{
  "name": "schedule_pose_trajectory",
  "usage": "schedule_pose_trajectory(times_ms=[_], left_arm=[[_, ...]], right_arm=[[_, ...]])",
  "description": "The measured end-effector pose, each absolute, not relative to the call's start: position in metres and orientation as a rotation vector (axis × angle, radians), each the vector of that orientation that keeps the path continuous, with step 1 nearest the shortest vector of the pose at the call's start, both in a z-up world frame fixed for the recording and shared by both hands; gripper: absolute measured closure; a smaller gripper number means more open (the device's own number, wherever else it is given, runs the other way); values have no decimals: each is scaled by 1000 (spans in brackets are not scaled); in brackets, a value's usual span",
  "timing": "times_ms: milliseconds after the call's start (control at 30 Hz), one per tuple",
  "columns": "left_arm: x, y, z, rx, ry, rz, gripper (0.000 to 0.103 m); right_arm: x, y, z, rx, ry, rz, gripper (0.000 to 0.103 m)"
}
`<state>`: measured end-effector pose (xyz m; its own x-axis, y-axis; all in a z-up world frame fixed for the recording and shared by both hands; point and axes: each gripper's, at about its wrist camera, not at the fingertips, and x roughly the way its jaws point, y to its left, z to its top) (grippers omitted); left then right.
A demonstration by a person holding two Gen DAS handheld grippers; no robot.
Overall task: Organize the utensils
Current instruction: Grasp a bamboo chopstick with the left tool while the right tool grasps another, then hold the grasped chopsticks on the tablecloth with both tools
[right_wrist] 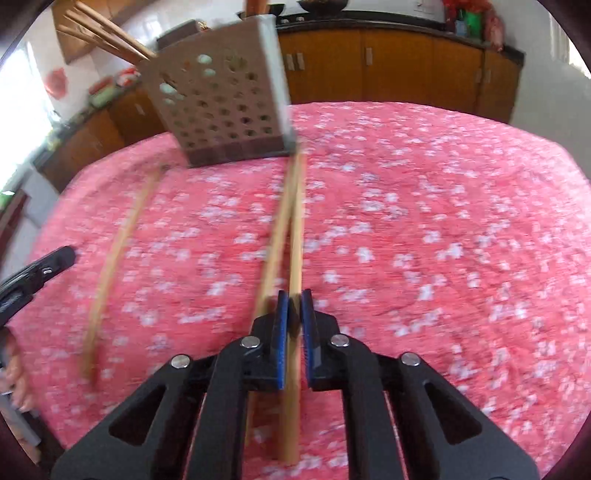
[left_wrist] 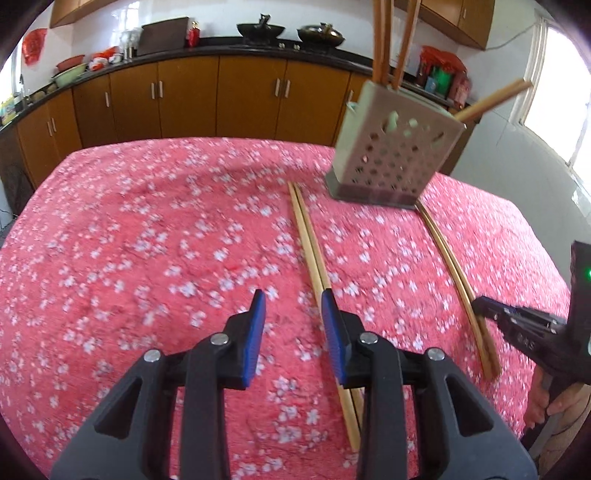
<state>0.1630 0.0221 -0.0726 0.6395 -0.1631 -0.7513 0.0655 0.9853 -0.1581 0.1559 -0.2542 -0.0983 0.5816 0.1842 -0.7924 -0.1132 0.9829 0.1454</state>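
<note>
A perforated metal utensil holder [left_wrist: 393,158] stands at the far right of the table with several wooden chopsticks [left_wrist: 384,44] in it. It also shows in the right wrist view [right_wrist: 225,103]. One pair of chopsticks [left_wrist: 314,254] lies on the cloth just right of my open, empty left gripper [left_wrist: 293,301]. A second pair [left_wrist: 454,273] lies further right. My right gripper [right_wrist: 294,301] is shut on one chopstick of that pair [right_wrist: 295,236]; its mate [right_wrist: 275,243] lies just left of the jaws. The right gripper also shows in the left wrist view [left_wrist: 480,306].
The table wears a pink flowered cloth [left_wrist: 147,240]. The left pair of chopsticks [right_wrist: 118,251] and the left gripper's tip [right_wrist: 55,262] show in the right wrist view. Brown cabinets [left_wrist: 221,99] with woks [left_wrist: 260,31] stand behind.
</note>
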Motion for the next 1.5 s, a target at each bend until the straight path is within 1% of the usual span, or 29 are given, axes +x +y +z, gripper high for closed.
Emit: schedule_pose_trajectory(times_ms=[133,267,433,633,667,700,867,1100,1167,1267,1500], left_arm=[[166,13,-79,-120,902,-157,81],[166,6,-83,-100,926,-178,86],[165,-4,-91,-60,955,-185,88],[165,-7,-92,-41,954,-157,88],[166,-8,-94,-41,964,-152,89],[166,-8,-96,-38,969,-140,92],[170,-4,-95,-32,961,-121,94],[202,42,-97,-42,939,11,94],[210,56,-97,-54,935,43,92],[216,70,-98,-68,919,71,92],[220,76,-99,-63,902,71,92]], right_arm=[[164,-273,-100,120,921,85,95],[163,-278,-102,109,918,79,95],[160,-279,-102,98,911,78,95],[151,-278,-100,76,914,92,95],[147,-279,-99,76,913,97,95],[145,-279,-98,75,914,98,95],[134,-281,-96,63,904,103,95],[159,-289,-99,69,884,56,95],[167,-292,-99,65,877,41,95],[175,-295,-98,59,872,26,95],[183,-296,-100,64,868,20,95]])
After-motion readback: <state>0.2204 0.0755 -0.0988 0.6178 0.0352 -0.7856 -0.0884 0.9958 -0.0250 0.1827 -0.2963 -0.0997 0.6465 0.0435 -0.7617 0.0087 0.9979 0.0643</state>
